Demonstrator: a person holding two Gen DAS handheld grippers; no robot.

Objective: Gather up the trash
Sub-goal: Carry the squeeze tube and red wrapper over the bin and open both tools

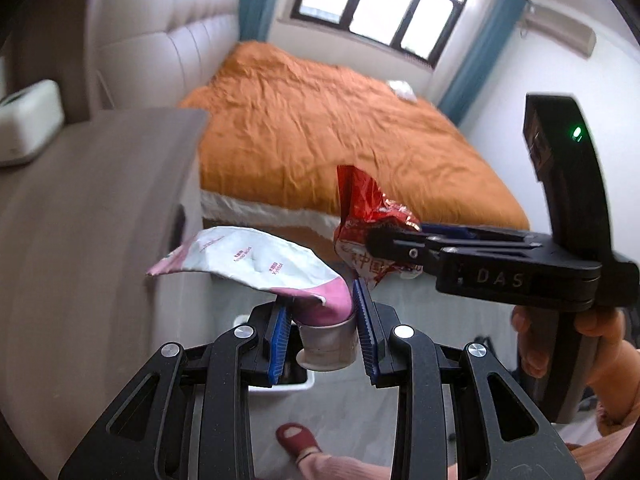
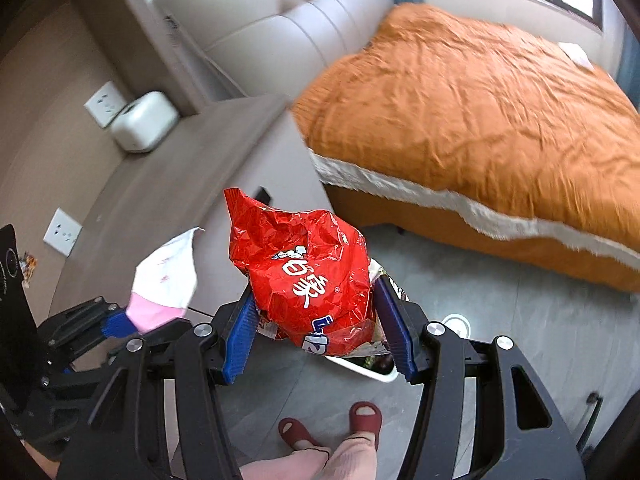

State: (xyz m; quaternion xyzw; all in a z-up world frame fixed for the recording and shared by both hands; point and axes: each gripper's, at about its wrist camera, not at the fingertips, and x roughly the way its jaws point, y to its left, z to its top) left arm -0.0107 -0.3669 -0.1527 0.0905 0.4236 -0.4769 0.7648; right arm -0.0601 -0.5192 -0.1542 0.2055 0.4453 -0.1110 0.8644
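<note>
My left gripper (image 1: pixel 322 320) is shut on a pink and white wrapper (image 1: pixel 256 264), held in the air beside the bedside table. My right gripper (image 2: pixel 316 328) is shut on a crumpled red snack bag (image 2: pixel 304 268). In the left wrist view the right gripper (image 1: pixel 396 240) comes in from the right with the red bag (image 1: pixel 368 216) in it. In the right wrist view the left gripper (image 2: pixel 116 324) shows at lower left with the wrapper (image 2: pixel 168 280). Both are above a white trash bin (image 2: pixel 376 372) on the floor, mostly hidden by the bag and wrapper.
A brown bedside table (image 1: pixel 88 208) with a white box (image 1: pixel 28 120) stands to the left. The bed with an orange cover (image 1: pixel 320 128) lies ahead. Grey tiled floor (image 2: pixel 520 312) and my red slippers (image 2: pixel 364 416) are below. Wall sockets (image 2: pixel 62 232) are at the left.
</note>
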